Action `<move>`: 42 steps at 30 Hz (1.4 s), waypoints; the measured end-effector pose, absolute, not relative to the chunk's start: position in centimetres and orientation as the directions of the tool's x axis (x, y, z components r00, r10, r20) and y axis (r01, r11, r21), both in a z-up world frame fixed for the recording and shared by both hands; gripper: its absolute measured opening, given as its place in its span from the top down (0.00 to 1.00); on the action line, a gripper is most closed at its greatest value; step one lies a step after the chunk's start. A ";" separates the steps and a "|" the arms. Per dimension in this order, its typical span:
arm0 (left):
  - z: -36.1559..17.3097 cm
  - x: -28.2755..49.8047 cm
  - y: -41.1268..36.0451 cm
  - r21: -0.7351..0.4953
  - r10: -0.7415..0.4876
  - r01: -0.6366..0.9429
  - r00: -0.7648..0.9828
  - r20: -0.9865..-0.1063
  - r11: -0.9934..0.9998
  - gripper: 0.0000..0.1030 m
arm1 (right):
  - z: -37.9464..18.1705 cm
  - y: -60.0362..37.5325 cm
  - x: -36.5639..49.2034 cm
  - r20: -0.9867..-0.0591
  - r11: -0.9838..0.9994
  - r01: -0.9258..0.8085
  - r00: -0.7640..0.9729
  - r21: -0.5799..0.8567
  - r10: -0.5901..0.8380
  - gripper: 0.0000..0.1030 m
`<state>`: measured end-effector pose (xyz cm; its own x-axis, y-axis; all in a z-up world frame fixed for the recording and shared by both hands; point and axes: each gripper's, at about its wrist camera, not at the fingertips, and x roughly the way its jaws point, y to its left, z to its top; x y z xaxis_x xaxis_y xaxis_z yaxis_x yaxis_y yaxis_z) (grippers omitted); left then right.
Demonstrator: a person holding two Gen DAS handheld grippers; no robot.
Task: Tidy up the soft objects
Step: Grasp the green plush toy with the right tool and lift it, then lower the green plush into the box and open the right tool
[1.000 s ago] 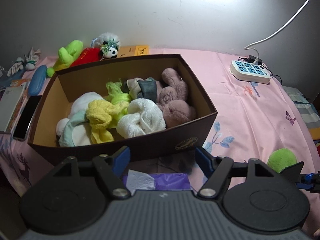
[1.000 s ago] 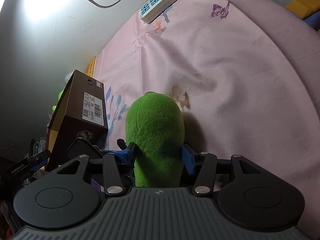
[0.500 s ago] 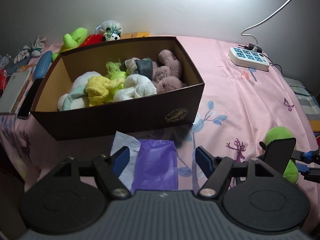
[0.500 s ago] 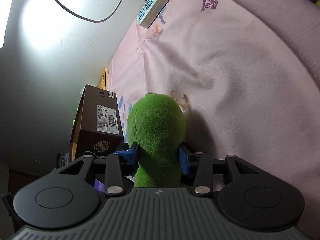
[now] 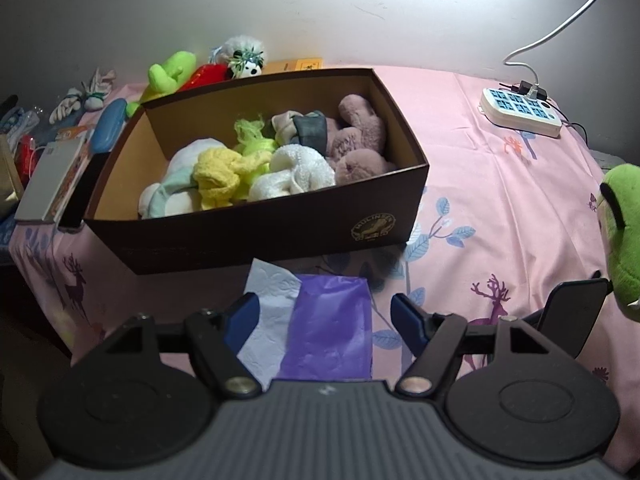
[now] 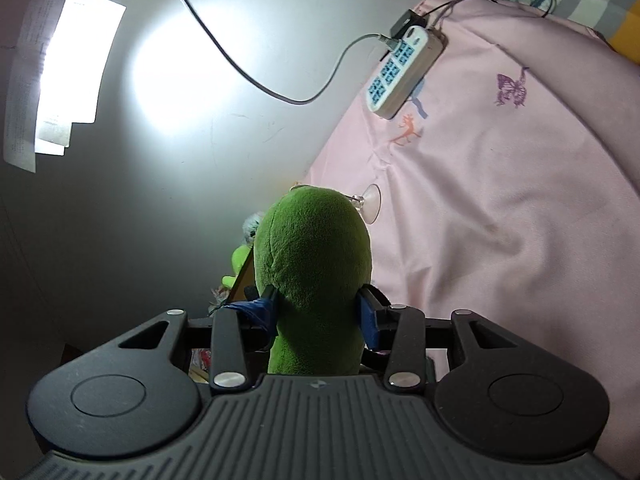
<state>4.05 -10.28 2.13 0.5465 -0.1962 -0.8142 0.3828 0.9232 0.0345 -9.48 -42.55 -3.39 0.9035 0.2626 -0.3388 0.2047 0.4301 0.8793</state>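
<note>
My right gripper (image 6: 318, 308) is shut on a dark green plush toy (image 6: 312, 264), its blue pads pressing into both sides, and the toy hangs above the pink bedcover (image 6: 500, 208). In the left wrist view the same green plush (image 5: 624, 240) shows at the far right edge, lifted. An open brown box (image 5: 240, 236) holds several soft items: a yellow sock (image 5: 224, 172), a white one (image 5: 296, 172) and a mauve plush (image 5: 360, 140). My left gripper (image 5: 322, 312) stands open and empty in front of the box, over a purple bag (image 5: 328, 328).
A lime green plush (image 5: 170, 72) and a panda toy (image 5: 244, 58) lie behind the box by the wall. A white power strip (image 5: 520, 112) with cables sits at the back right. Books (image 5: 52, 176) and a blue case (image 5: 108, 126) lie left of the box. A tissue (image 5: 268, 300) lies beside the purple bag.
My right gripper closed on the green plush and raised it off the bedcover, tilting upward. My left gripper drew back from the box, so the box's front and the purple bag show more.
</note>
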 end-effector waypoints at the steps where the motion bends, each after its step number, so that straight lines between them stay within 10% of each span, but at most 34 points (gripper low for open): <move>1: 2.2 4.2 -10.1 0.041 -0.187 0.375 0.550 -0.814 0.926 0.29 | -2.6 -42.1 -9.1 -0.327 0.446 0.184 0.906 0.876 0.270 0.76; 26: 1.5 10.4 2.4 0.124 -0.049 0.254 0.583 -0.811 0.959 0.27 | 4.7 -25.7 7.0 -0.241 0.503 -0.019 0.862 0.864 0.446 0.75; 42: -0.1 12.6 6.0 0.156 0.013 0.209 0.558 -0.830 0.965 0.27 | 1.1 -18.8 15.0 -0.443 0.611 0.129 0.805 0.781 0.396 0.74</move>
<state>12.59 6.01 -0.13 0.5580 0.0134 -0.8297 0.2094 0.9652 0.1565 14.96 -18.75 1.10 0.8046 0.3959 -0.4426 0.1290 0.6110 0.7811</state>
